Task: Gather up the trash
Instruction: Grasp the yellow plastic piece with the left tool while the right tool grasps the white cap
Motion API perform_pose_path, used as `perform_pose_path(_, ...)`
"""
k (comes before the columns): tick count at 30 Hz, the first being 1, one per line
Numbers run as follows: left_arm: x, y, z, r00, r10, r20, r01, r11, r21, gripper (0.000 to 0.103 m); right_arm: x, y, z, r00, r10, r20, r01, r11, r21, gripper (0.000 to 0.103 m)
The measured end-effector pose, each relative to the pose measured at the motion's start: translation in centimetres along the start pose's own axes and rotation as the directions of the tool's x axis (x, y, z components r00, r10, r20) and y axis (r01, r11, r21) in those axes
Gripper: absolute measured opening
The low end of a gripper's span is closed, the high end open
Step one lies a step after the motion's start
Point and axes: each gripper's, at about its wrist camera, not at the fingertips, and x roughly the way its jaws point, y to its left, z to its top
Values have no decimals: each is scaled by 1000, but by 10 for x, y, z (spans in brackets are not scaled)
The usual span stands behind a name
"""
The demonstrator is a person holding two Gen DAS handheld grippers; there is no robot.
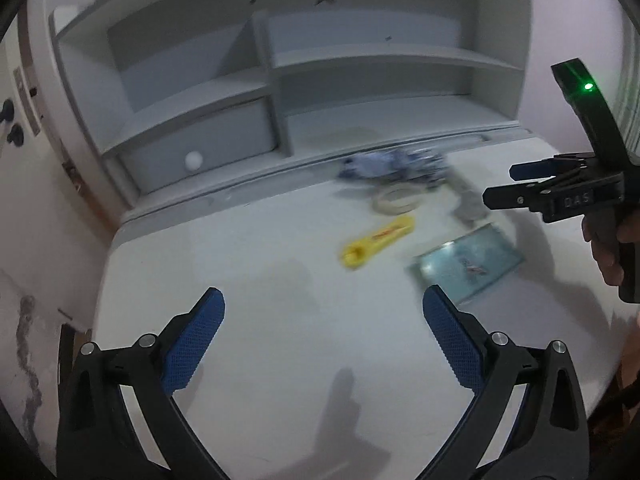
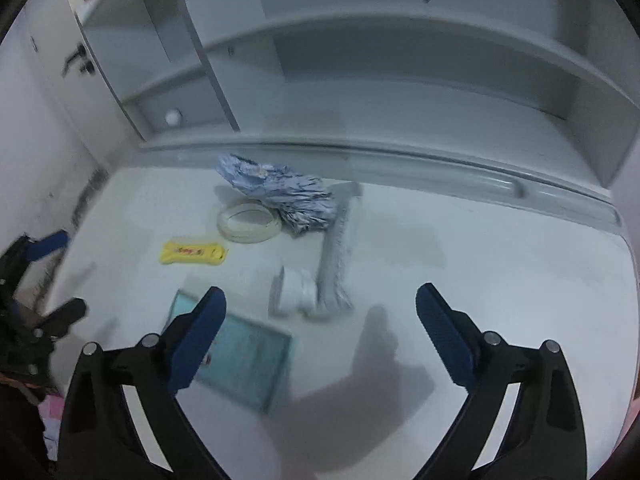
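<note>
Trash lies scattered on a white desk. There is a crumpled blue-and-white wrapper by the back ledge, with a roll of pale tape in front of it. Nearer lie a yellow packet, a teal flat packet, and a grey strip with a small white roll beside it. The yellow packet and teal packet also show in the left wrist view. My left gripper hangs open above bare desk. My right gripper is open over the white roll and holds nothing.
A grey shelf unit rises along the desk's back edge, with a drawer and white knob at its lower left. A wall with dark handles stands to the left. The right gripper and a hand show at the right.
</note>
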Motion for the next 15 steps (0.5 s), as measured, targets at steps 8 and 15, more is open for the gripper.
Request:
perform_pose_path(8, 26, -7, 13, 998, -56, -2, 56, 997, 51, 96, 17, 15, 7, 996, -88, -15, 88, 995, -46, 81)
perform_pose_path(15, 81, -27, 30, 987, -126, -102, 140, 980, 141, 45, -3, 12, -5, 997, -74, -9, 73, 995, -62, 81)
